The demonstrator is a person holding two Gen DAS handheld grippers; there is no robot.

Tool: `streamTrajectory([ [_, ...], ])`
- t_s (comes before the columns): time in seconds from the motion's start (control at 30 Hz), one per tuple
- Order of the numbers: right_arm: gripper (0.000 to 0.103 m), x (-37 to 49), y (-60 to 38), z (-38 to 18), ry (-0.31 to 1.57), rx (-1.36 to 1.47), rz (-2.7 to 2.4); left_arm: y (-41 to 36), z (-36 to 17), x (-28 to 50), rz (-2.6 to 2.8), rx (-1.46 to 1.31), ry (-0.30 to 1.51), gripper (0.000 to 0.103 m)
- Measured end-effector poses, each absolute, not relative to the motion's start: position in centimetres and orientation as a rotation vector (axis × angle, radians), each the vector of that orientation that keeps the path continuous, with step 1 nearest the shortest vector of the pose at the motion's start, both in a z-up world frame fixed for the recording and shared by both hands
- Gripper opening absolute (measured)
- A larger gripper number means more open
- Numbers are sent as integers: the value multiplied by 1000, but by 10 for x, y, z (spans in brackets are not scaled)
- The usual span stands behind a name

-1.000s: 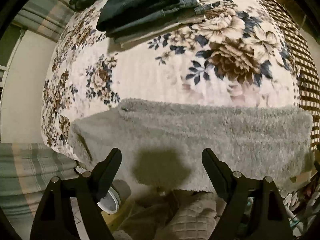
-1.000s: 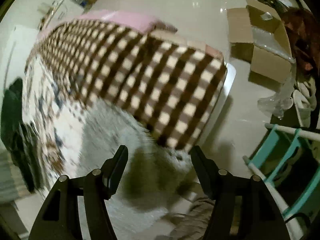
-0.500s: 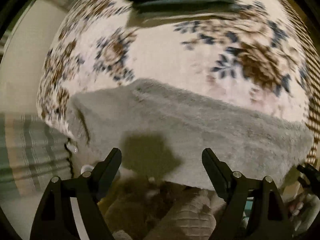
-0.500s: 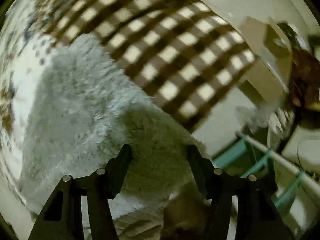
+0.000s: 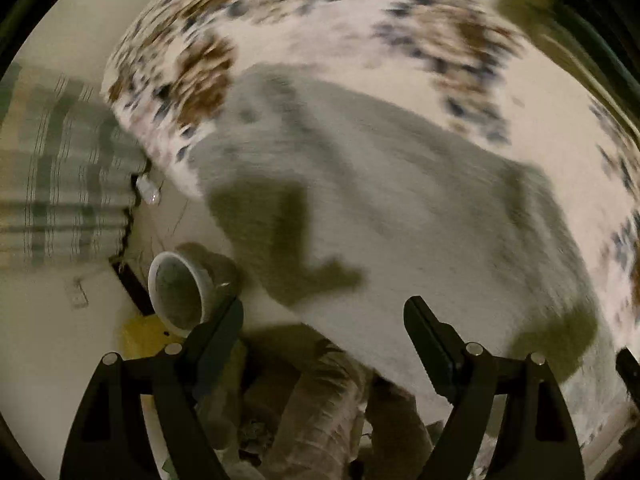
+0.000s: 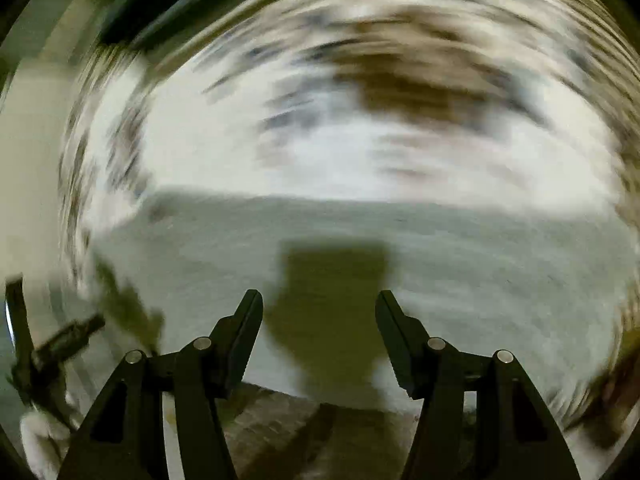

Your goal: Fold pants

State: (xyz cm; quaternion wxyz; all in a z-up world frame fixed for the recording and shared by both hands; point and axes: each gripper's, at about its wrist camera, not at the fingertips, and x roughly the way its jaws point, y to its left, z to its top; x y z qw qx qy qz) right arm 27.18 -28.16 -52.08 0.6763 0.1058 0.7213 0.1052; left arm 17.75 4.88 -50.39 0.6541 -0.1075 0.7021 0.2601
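Grey fleecy pants (image 5: 400, 200) lie flat in a long strip along the near edge of a flower-patterned bed cover (image 5: 340, 40). In the left wrist view my left gripper (image 5: 324, 316) is open and empty, just above the pants' near edge toward their left end. In the right wrist view, which is heavily blurred, my right gripper (image 6: 319, 308) is open and empty over the near edge of the same pants (image 6: 360, 232); the bed cover (image 6: 320, 140) lies beyond them.
A round white bowl-like object (image 5: 176, 292) sits on the floor by the bed's left corner, next to a striped cloth (image 5: 60, 184). Quilted fabric (image 5: 312, 420) shows below the left gripper. A dark stand-like object (image 6: 48, 344) is at the lower left of the right wrist view.
Both grippers have swung fast. The left view turned left and down toward the pants' left end and the floor. The right view turned from the checked blanket to the pants and floral cover.
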Motion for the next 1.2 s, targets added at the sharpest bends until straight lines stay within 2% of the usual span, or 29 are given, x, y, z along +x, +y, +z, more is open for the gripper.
streamTrajectory([
  [0.1, 61, 303, -199, -549, 1675, 64, 322, 91, -518, 172, 636, -310, 1588, 82],
  [0.27, 61, 324, -132, -588, 1748, -75, 353, 152, -537, 169, 688, -417, 1583, 82],
  [0.3, 57, 326, -123, -594, 1760, -93, 359, 162, -540, 168, 694, -436, 1583, 82],
  [0.37, 5, 326, -111, -601, 1760, -166, 360, 177, -544, 166, 700, -466, 1584, 82],
  [0.43, 4, 332, -108, -593, 1702, -196, 316, 193, -546, 163, 710, -501, 1575, 82],
  [0.53, 4, 344, -127, -572, 1624, -77, 206, 211, -547, 160, 716, -541, 1551, 82],
  [0.63, 4, 351, -142, -570, 1631, 14, 131, 220, -548, 161, 704, -597, 1528, 82],
  [0.73, 6, 347, -133, -577, 1698, -16, 126, 220, -540, 164, 625, -712, 1482, 82],
  [0.8, 23, 344, -133, -576, 1720, 24, 115, 211, -529, 170, 550, -744, 1433, 82],
  [0.87, 57, 339, -136, -566, 1704, 93, 106, 195, -520, 179, 480, -743, 1414, 82],
  [0.9, 61, 335, -139, -560, 1690, 123, 105, 189, -520, 183, 460, -742, 1416, 82],
  [1.03, 62, 318, -146, -544, 1687, 130, 86, 166, -546, 211, 434, -657, 1483, 82],
  [1.07, 62, 315, -147, -543, 1689, 118, 80, 164, -554, 216, 441, -638, 1494, 79],
  [1.13, 62, 302, -156, -541, 1692, 96, 77, 167, -563, 218, 429, -624, 1467, 42],
  [1.17, 62, 297, -159, -539, 1693, 84, 76, 173, -564, 217, 427, -619, 1451, 15],
  [1.2, 62, 289, -156, -538, 1692, 76, 75, 179, -563, 214, 431, -627, 1431, 15],
])
